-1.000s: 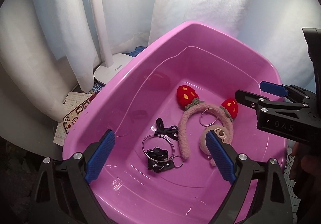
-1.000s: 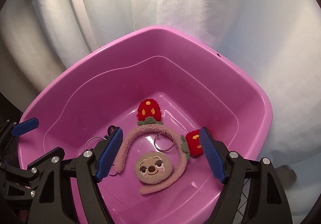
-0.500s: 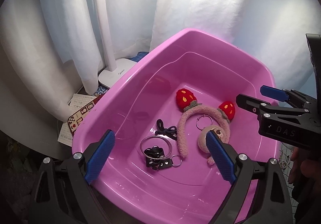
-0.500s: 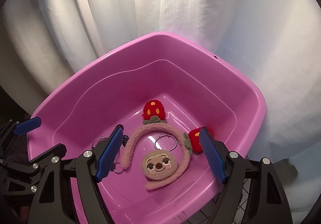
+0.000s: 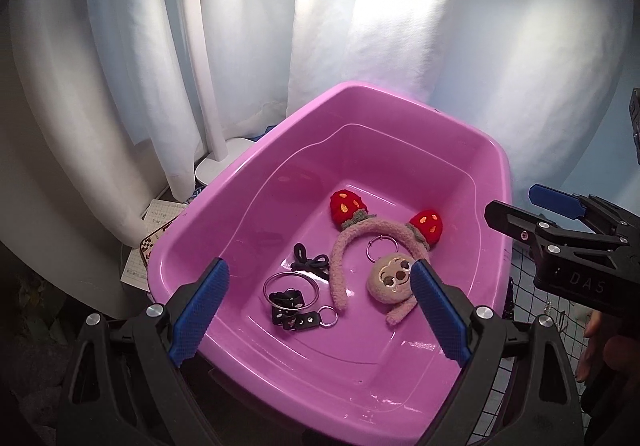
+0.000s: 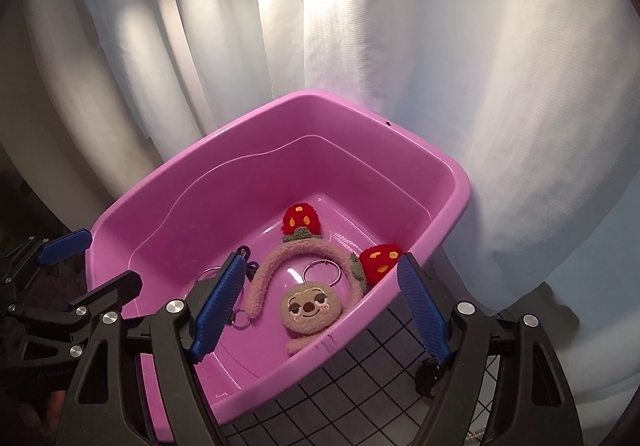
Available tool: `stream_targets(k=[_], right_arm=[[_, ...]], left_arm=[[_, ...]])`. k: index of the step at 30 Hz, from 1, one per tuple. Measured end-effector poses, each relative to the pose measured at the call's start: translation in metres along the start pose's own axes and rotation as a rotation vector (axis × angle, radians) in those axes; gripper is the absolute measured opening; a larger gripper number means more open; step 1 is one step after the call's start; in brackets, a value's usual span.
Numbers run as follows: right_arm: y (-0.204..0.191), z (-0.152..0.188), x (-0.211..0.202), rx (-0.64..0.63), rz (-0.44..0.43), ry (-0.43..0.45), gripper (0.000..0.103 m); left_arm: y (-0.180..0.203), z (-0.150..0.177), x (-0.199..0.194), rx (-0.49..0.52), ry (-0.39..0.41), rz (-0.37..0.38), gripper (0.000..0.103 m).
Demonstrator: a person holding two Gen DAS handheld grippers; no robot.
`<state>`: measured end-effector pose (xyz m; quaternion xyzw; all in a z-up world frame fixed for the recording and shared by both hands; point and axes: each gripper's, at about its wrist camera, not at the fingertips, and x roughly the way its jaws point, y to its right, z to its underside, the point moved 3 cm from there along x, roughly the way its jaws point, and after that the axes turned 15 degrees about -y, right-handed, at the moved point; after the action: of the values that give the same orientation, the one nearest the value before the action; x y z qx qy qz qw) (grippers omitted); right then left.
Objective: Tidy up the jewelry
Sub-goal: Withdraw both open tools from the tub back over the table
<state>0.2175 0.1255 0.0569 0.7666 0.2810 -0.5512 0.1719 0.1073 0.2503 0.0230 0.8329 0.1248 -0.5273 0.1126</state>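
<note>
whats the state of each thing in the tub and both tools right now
pink tub: upright, holding all the accessories
strawberry headband: lying flat, arch toward the far wall
sloth plush keychain: face up inside the headband's arch
black hair tie: loose on the tub floor
silver bangle: flat, overlapping the black strap keychain
left tool: open, empty
right tool: open, empty

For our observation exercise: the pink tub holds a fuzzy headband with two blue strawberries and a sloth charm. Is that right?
Not quite. The strawberries are red, not blue, as the left wrist view shows. The rest stands: the pink tub holds the fuzzy headband and the sloth charm.
</note>
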Motion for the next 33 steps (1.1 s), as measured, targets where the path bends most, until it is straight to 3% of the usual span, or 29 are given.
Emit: stream_targets(k=[10,26,33], right_arm=[[0.054,0.098,-0.057,0.113,0.010,0.049,0.075],[0.192,0.327,-0.109,0.420,0.095,-0.017,0.075],[0.214,0.375,-0.103,0.443,0.062,-0.042,0.075]], left_arm=[[0.057,0.037,-0.027,0.048,0.036,0.033,0.094],[0.156,0.150,-0.022,0.114,-0.060,0.043,0.096],[0.187,0.190,-0.009,0.105,-0.096,0.021,0.096]])
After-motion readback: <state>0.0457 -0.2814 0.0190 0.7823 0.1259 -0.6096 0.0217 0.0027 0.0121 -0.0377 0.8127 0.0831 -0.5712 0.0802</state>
